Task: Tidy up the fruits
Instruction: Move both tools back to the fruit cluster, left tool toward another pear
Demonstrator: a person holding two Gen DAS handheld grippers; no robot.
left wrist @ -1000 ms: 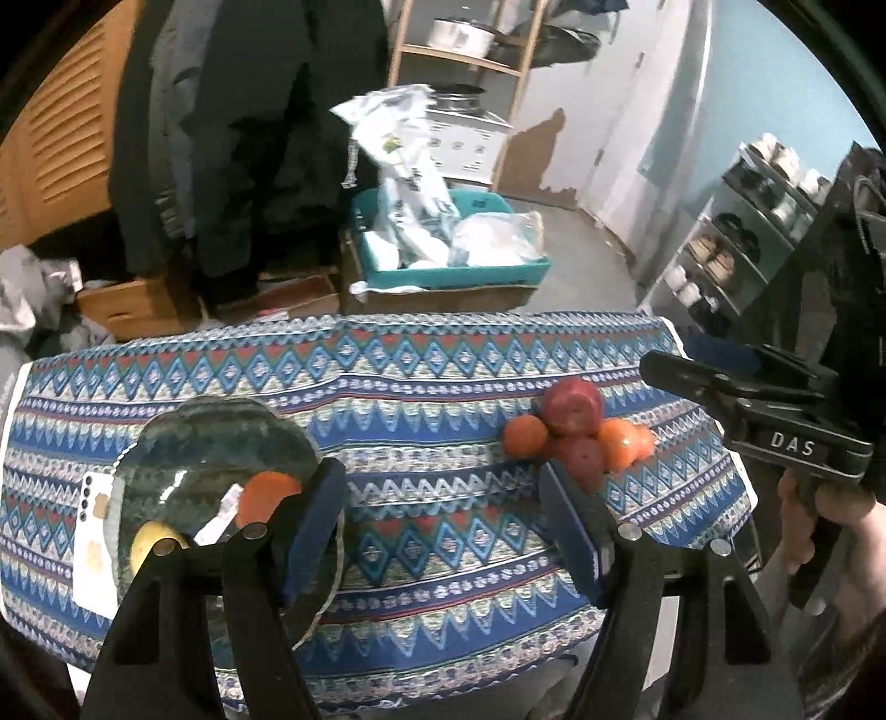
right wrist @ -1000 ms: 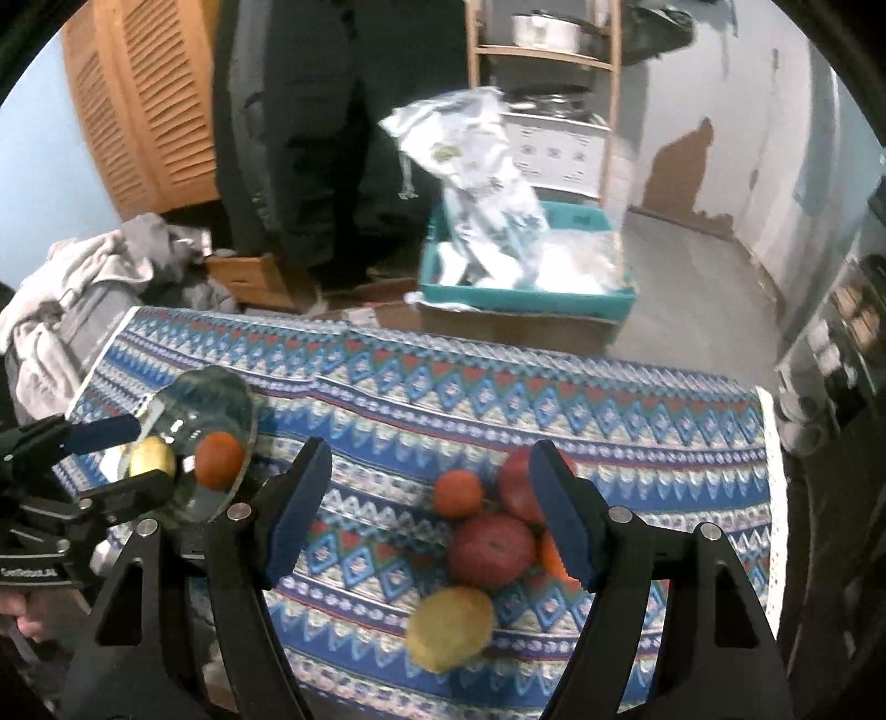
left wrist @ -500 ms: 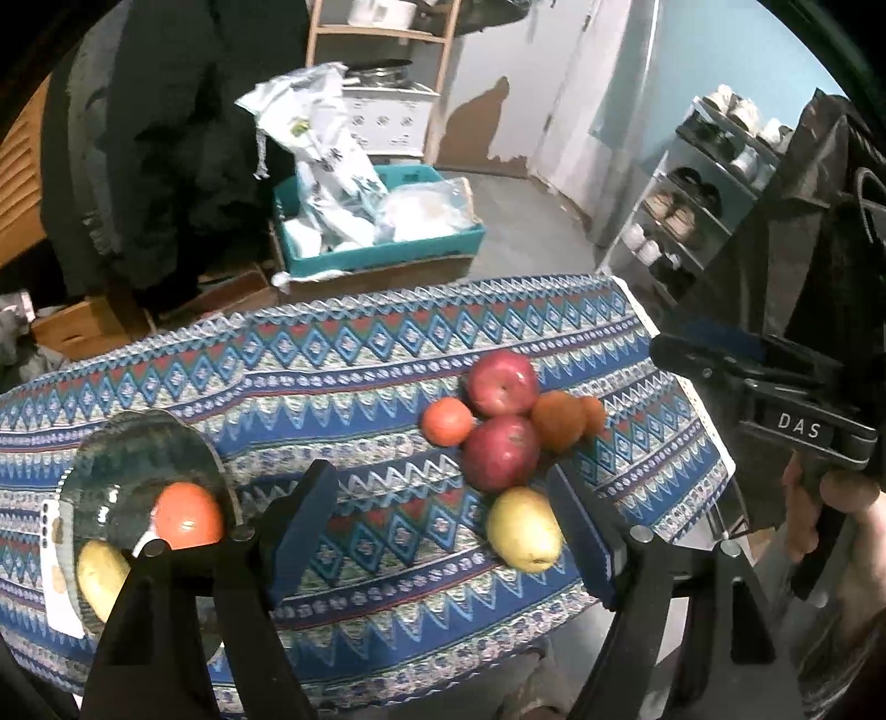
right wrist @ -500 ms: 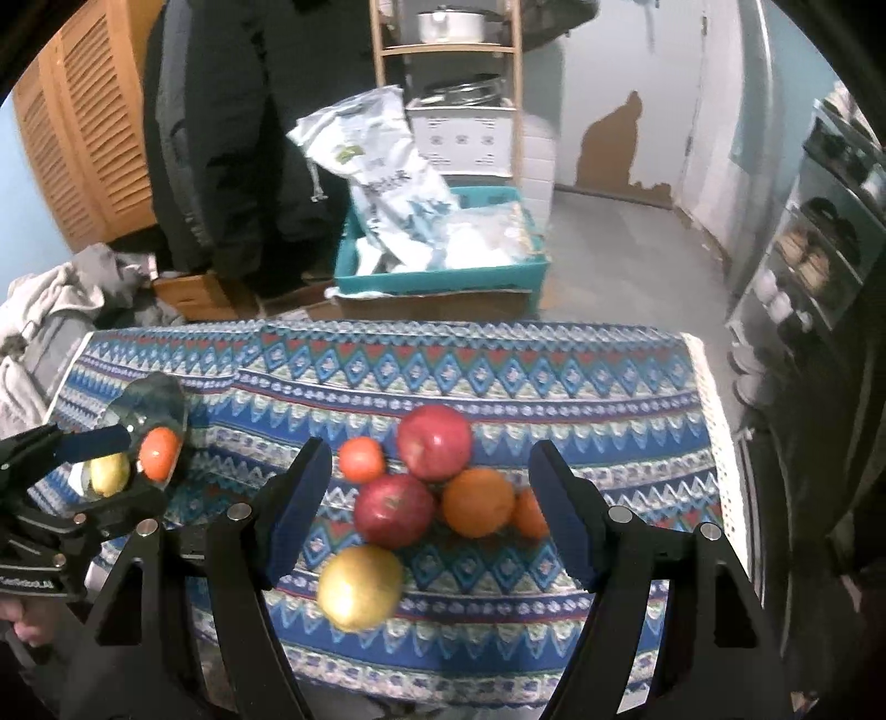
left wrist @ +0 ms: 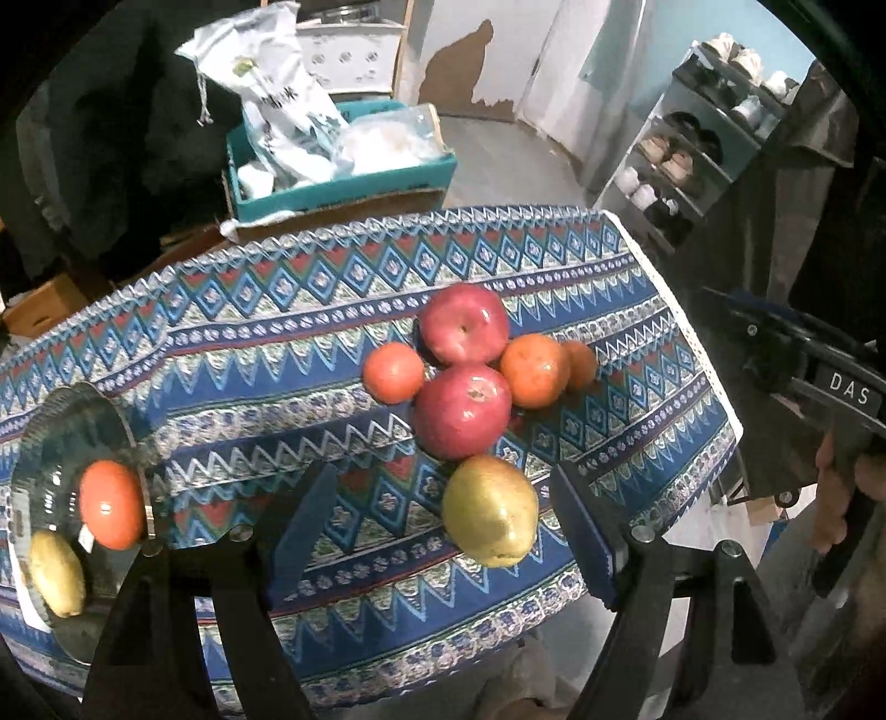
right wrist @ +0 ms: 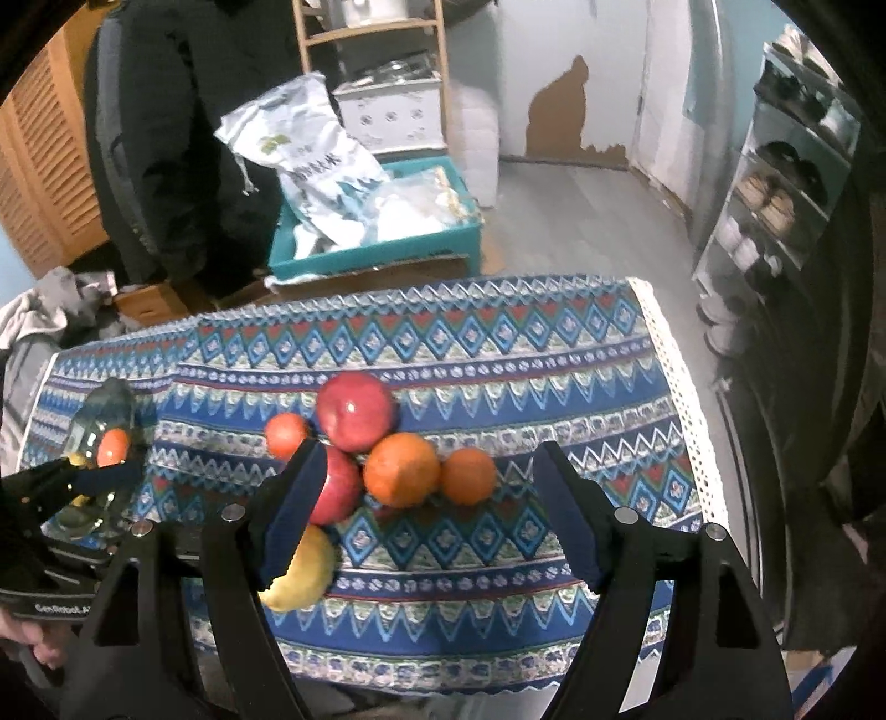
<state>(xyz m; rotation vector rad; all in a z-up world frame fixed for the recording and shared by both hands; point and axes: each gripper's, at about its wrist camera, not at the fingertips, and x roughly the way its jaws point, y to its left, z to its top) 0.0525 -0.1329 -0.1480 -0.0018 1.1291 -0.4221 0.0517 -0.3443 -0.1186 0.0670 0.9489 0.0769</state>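
Fruits sit in a bunch on your patterned tablecloth [left wrist: 277,343], and two more lie in the glass bowl [left wrist: 61,421] at its left end.

Writing first. Your left camera shows white letters, "DAS", on the side of your right claw [left wrist: 803,376]. Your right camera shows small white letters on your left claw [right wrist: 83,482]; they start with "Gen", and the rest is too blurry to read. The white bag [right wrist: 315,166] in the teal box [right wrist: 376,255] has dark print on it, too small to read.

Your left claw [left wrist: 443,526] is partly open. The yellow-green pear [left wrist: 490,512] sits between its blue pads [left wrist: 302,526], but the pads are not touching it. It holds nothing.

Your right claw [right wrist: 426,509] is opening now. The big orange [right wrist: 401,471] and the small orange [right wrist: 468,476] sit between its pads, and neither pad presses on them. It holds nothing too.

Going back from the pear, you see a red apple [left wrist: 462,412], then a second red apple [left wrist: 464,324] behind it, with a little tangerine [left wrist: 393,372] on the left.

Only your left camera shows the bowl well: an orange fruit [left wrist: 111,512] and a yellow fruit [left wrist: 55,573] lie inside. Your right camera hides most of the bowl behind your left claw. It also hides part of the pear behind its own left pad.

Only your right camera shows the wooden shelf [right wrist: 371,44] and the louvered door [right wrist: 44,166] far back. Both show the shoe rack [left wrist: 703,138] on the right.
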